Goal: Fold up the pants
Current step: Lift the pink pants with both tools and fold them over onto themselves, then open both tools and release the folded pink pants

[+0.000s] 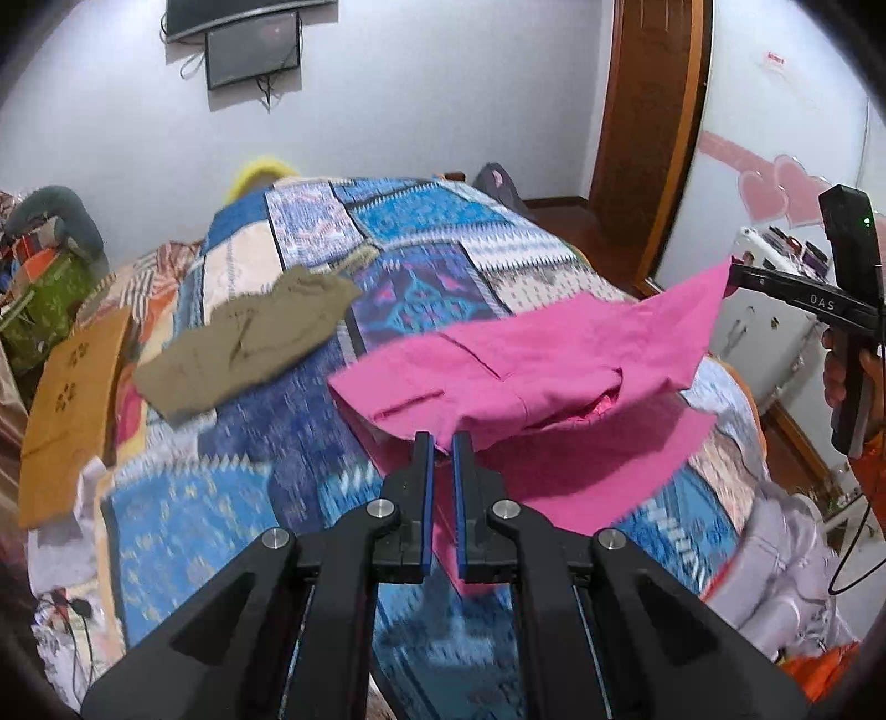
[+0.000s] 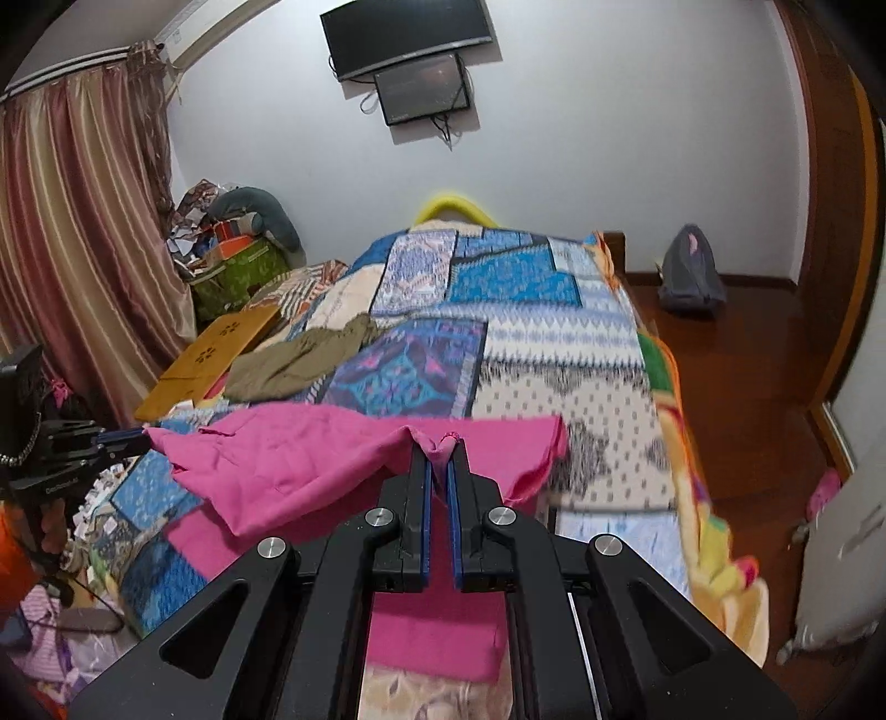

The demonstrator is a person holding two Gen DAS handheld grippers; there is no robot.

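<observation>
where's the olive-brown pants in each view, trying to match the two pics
Left wrist view: the olive-brown pants lie left of centre on the patchwork bedspread, beyond and left of the pink pants.
Right wrist view: the olive-brown pants lie left of centre, just beyond the pink pants, beside the orange board.
Shared landmark: the wall-mounted screens above the far end of the bed.

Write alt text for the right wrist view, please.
The right gripper is shut on the edge of pink pants, held stretched above a patchwork bedspread; the left gripper pinches the far end. Olive pants lie further up the bed.
</observation>
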